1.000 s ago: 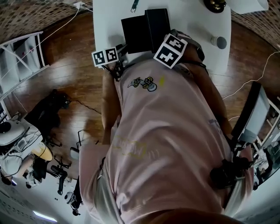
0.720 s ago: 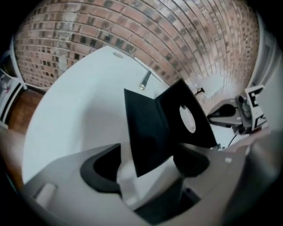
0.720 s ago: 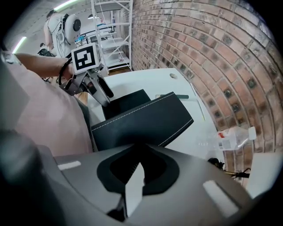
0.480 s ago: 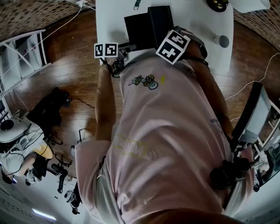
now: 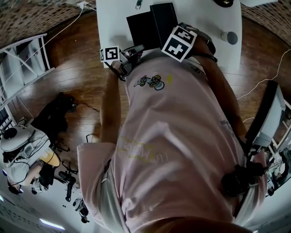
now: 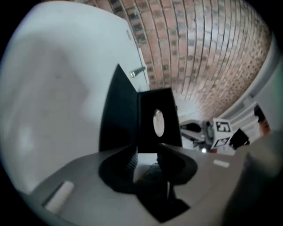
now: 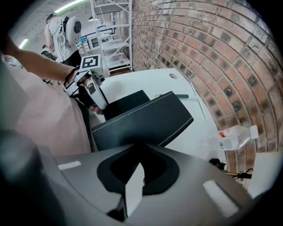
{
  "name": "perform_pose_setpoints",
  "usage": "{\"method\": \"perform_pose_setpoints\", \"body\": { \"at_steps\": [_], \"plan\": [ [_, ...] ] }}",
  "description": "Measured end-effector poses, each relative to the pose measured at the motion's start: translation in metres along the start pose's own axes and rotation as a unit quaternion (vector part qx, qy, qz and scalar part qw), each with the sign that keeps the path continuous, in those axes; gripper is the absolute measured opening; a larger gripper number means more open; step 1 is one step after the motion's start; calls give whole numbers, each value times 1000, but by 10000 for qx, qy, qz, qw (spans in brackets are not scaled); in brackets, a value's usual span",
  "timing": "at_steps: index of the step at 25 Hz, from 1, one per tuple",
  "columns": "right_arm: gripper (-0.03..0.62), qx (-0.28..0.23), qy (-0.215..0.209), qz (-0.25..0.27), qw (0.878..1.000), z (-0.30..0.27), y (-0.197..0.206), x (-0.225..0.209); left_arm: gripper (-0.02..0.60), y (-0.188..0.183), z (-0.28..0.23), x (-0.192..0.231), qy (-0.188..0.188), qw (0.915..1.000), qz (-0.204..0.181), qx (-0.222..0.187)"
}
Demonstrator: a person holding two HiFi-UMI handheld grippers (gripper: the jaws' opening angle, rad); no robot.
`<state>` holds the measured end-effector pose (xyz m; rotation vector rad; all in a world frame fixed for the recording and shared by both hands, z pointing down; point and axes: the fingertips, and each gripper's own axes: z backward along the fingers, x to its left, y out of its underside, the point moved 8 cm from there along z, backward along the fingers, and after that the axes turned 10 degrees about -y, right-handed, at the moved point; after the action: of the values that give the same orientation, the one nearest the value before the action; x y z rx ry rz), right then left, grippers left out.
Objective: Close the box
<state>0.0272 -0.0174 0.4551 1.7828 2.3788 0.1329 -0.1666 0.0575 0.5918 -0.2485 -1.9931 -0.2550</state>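
Note:
A black box (image 5: 142, 28) lies open on the white table (image 5: 200, 13), with its lid (image 5: 163, 17) raised on the right. In the left gripper view the lid (image 6: 157, 119) stands upright and carries a pale oval emblem. My left gripper (image 6: 148, 154) is at the box's near edge. Its jaws are closing, and only bare table shows between them. My right gripper (image 7: 137, 148) is shut, its tips at the near edge of the stitched lid (image 7: 141, 117). Whether it pinches the lid I cannot tell. Its marker cube (image 5: 178, 43) hides the jaws in the head view.
A clear plastic bottle (image 7: 234, 137) and a pen (image 7: 177, 96) lie on the table beyond the box. A grey cylinder (image 5: 229, 37) stands near the table's right edge. Metal shelving (image 5: 22, 59) stands on the wooden floor at the left. Another person (image 7: 57, 26) is at the back.
My left gripper has edged forward and to the right, closer to the box's near corner. The right gripper has stayed at the lid.

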Motion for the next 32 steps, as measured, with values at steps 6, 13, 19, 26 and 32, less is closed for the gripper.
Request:
{"method": "perform_pose_setpoints", "body": {
  "at_steps": [6, 13, 19, 26, 32],
  "plan": [
    [1, -313, -110, -136, 9994, 3, 3, -2, 280, 15, 8, -17, -2306, 9510, -1933, 706],
    [1, 245, 45, 1326, 9909, 2, -2, 4, 314, 35, 12, -16, -2653, 9357, -2273, 490],
    [2, 93, -597, 2092, 9760, 4, -10, 5, 239, 65, 32, -5, -2292, 9663, -958, -675],
    [205, -1057, -566, -726, 9901, 6, 24, -45, 239, 103, 70, -19, -2751, 9435, -1240, -1367],
    [412, -3226, -3063, -3402, 8285, -37, 50, -49, 241, 11, 53, -107, -1475, 9388, -2723, -1509]
  ]
}}
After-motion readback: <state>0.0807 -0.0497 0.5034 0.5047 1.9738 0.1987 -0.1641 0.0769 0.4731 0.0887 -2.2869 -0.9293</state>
